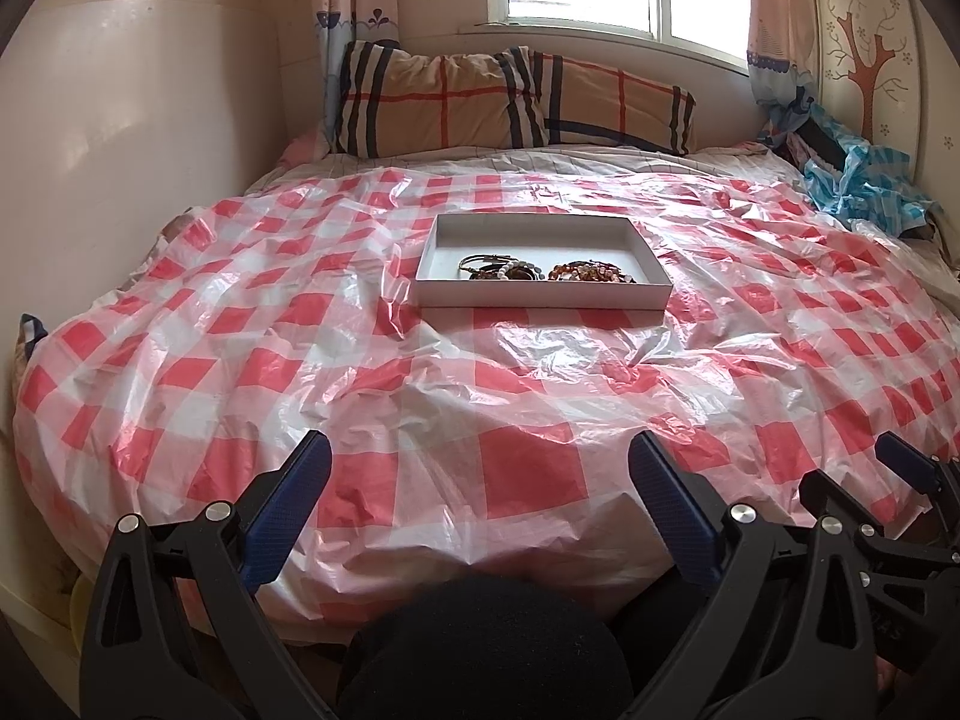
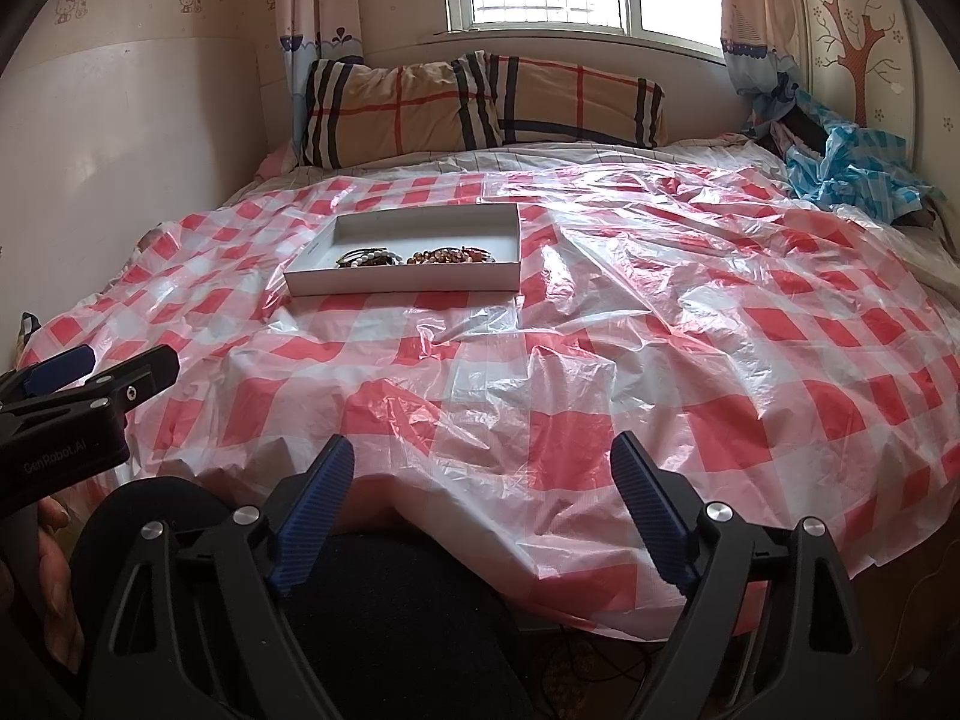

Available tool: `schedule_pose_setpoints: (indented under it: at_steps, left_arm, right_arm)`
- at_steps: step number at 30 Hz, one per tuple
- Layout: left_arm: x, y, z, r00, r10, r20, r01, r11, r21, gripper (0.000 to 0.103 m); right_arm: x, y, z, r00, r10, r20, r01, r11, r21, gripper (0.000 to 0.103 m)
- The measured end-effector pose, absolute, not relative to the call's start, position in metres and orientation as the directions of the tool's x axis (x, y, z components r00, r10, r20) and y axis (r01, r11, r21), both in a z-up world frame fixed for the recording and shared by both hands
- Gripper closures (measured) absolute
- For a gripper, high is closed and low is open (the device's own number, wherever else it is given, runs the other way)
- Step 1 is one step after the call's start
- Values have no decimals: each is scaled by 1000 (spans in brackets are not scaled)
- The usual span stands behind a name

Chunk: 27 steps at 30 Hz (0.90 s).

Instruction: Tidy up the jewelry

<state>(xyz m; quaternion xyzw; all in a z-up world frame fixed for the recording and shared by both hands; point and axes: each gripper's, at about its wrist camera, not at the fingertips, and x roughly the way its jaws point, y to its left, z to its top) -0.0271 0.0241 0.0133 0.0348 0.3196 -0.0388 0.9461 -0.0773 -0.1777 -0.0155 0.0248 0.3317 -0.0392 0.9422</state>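
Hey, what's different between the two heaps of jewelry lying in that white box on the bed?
The left heap mixes dark bangles with a white-beaded bracelet; the right heap is amber-brown beads. The left heap sits near the middle of the white box; the right heap sits closer to its right wall. Both lie along the near wall of the box, side by side, untouched by the open left gripper and right gripper.

Shallow white tray point(image 1: 600, 228) lying flat on the bed, holding bracelets point(image 1: 501, 269) beside amber beads point(image 1: 591, 272) along its near edge.
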Motion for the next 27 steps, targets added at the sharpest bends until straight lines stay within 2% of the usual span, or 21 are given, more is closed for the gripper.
schedule_pose_setpoints:
  at_steps: [27]
  left_arm:
    - [-29, 34, 5, 779, -49, -625, 93, 995, 39, 8]
  right_arm:
    - [-77, -177, -15, 777, -59, -627, 90, 996, 18, 17]
